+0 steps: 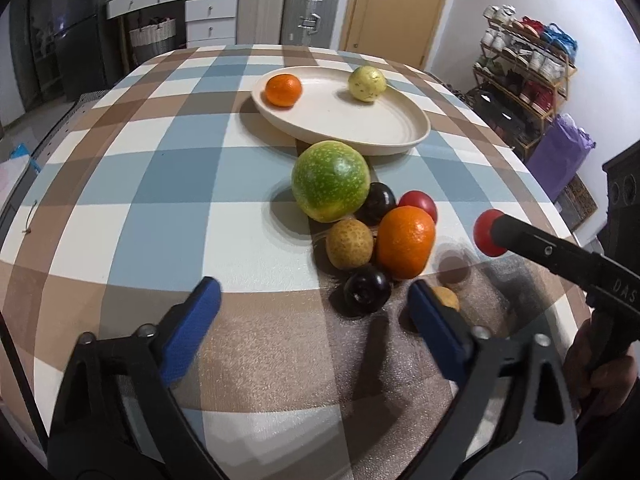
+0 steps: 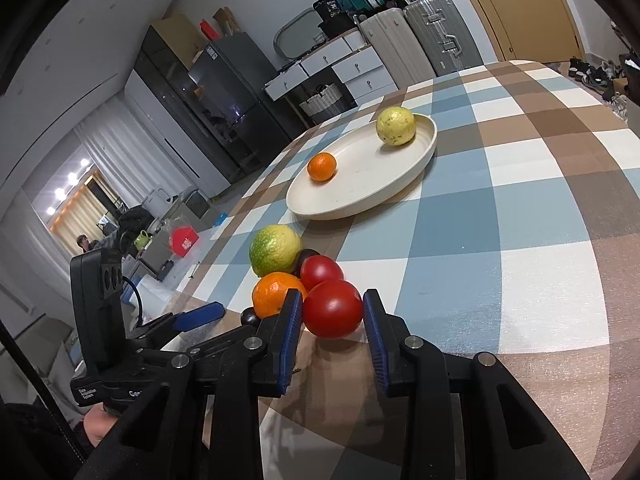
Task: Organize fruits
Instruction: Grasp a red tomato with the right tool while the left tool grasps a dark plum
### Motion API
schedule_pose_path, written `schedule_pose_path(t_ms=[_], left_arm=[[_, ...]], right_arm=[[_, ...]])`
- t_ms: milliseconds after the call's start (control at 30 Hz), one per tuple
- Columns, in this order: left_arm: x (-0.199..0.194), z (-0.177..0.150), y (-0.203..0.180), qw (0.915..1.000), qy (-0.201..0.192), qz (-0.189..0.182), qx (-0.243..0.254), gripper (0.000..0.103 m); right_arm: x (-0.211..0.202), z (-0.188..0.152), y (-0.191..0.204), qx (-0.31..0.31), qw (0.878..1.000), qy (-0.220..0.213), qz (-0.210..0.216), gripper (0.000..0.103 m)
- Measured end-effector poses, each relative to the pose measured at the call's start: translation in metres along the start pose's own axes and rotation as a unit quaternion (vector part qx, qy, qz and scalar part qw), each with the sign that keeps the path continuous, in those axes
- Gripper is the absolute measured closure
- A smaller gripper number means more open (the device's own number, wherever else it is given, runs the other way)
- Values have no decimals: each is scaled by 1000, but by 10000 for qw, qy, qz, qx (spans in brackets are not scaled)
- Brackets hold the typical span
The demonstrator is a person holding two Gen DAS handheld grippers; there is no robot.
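Checked cloth in blue, brown and cream covers the worktop (image 1: 132,184), on which fruit is being moved from a loose cluster to a cream oval plate (image 2: 430,142).

Right tongs (image 2: 333,312): pinching a red tomato (image 2: 333,309) between the blue pads, at the near edge of the cluster; in the left wrist view the tomato appears at the tip of the tongs with its shadow on the cloth below, so it is judged to be lifted clear. Step in hand: carrying this fruit to the plate. The next move calls for travel over the cluster and a release on bare plate, clear of the two fruits already there, a small orange (image 2: 321,167) and a pale yellow fruit (image 2: 395,125), which lie apart from one another.

Left tongs (image 1: 314,300): spread and holding nothing, low over the near side of the cluster, with a dark plum (image 1: 366,290) between and just beyond the tips.

Cluster, just in front of the plate: a large green fruit (image 1: 330,180), a large orange (image 1: 405,242), a brownish pear-like fruit (image 1: 349,244), a second dark plum (image 1: 378,202), a second tomato (image 1: 420,203).

Beyond the worktop: suitcases (image 1: 288,4), white drawers (image 1: 208,12), a wooden door (image 1: 400,4), a shoe rack (image 1: 524,64), a dark refrigerator (image 2: 224,100).
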State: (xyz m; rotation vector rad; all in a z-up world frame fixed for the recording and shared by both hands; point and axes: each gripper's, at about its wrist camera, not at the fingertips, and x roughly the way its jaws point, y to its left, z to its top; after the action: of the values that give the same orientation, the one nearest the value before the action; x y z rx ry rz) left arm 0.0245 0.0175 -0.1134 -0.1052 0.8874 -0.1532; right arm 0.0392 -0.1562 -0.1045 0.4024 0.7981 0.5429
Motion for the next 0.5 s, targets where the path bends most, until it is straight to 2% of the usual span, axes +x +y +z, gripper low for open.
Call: schedule_pose_path(t_ms=[33, 100, 267, 433, 500], left_arm=[[1, 1, 0, 10000, 25, -70, 31, 25], [-1, 0, 0, 9998, 10, -182, 71, 30], [-2, 1, -1, 9989, 55, -460, 119, 52], [-4, 0, 3, 9965, 99, -819, -121, 52], [-4, 0, 4, 9965, 111, -821, -142, 56]], right_arm=[[-1, 0, -1, 1, 10000, -5, 1, 71], [-1, 0, -1, 4, 10000, -10, 8, 71], [0, 1, -5, 128, 9999, 40, 102, 71], [0, 1, -6, 151, 9998, 51, 113, 71], [-1, 0, -6, 151, 9998, 51, 110, 71]])
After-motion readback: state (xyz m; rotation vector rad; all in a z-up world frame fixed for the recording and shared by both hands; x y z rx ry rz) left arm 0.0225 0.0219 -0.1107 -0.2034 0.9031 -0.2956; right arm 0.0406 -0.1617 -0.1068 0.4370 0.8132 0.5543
